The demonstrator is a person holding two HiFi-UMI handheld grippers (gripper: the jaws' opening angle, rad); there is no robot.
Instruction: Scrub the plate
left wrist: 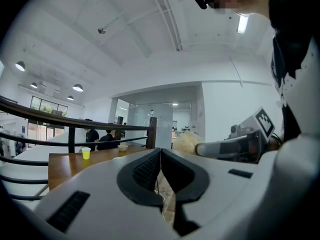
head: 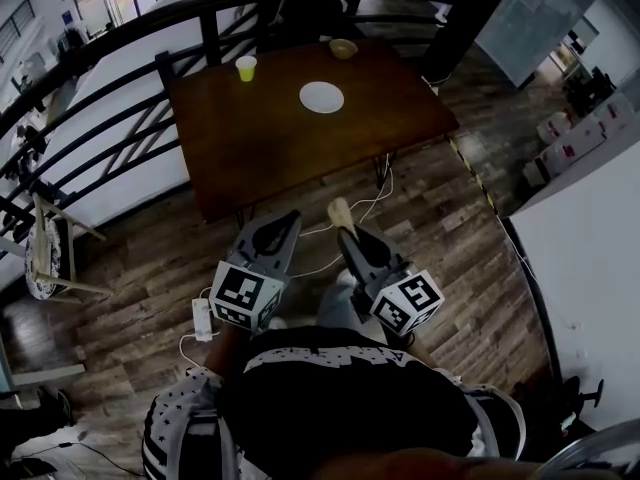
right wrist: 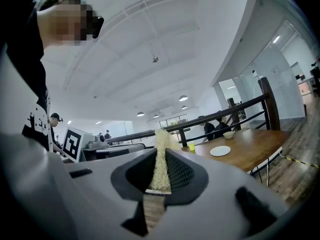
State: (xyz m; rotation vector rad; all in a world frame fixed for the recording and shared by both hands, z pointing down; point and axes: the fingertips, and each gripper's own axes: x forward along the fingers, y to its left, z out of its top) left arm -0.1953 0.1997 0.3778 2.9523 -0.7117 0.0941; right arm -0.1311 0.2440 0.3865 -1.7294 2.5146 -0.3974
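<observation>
Plate (head: pixel 321 97) is seen in the head view lying on the far half of a dark wooden table (head: pixel 280 158), well inside every edge, with bare tabletop all round it and a broad bare stretch toward the near edge. A yellow cup (head: pixel 245 67) is set well to its left and a small bowl (head: pixel 343 48) beyond it near the far edge. The table's far and left sides are bounded by a dark railing (head: pixel 120 38), and white cables (head: pixel 375 196) are trailed over the plank floor between the table and the grippers. Both grippers are held low before the person's body, well short of the table. In the left gripper view, the left gripper (left wrist: pixel 160 154) is shown with its jaws pressed together and nothing between them. The cup and the bowl are made out past its body, but the plate cannot be picked out there. In the right gripper view, the right gripper (right wrist: pixel 161 156) is shown clamped on a pale fibrous scrubber (right wrist: pixel 161 149), whose upper end is stood up beyond the jaw tips. The plate is seen to the right on the tabletop, well apart from the jaws. Seated people behind the railing are too small to be made out.
</observation>
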